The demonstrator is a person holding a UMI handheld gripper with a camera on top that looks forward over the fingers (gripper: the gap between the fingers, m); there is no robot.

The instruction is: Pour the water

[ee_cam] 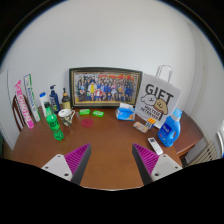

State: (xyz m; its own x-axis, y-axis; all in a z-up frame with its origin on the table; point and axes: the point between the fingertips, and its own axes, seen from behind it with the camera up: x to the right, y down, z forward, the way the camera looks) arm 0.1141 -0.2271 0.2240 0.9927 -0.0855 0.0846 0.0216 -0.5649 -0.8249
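On the wooden bench (110, 150), far left: a pink-and-white packet (20, 104) leaning upright, then a green bottle (54, 124) with a few dark bottles (52, 98) behind it. Just right of the green bottle, a white mug (67, 116), probably the pour target. Small green items (91, 113) lie before a framed group photo (104, 86) propped at the wall. Right of that: a blue pack (125, 111), a white gift bag (159, 98), a blue jug (170, 128), a white remote-like piece (156, 146).

Tool (110, 163): fingers spread wide, nothing between them, held well short of everything.

Risks, as judged: bottles stand crowded, so reaching for the green one could knock the mug or the dark bottles over. An empty mug may shift under a pour.

Unclear: which vessel holds water, whether the green bottle is capped, the mug's contents, the labels.
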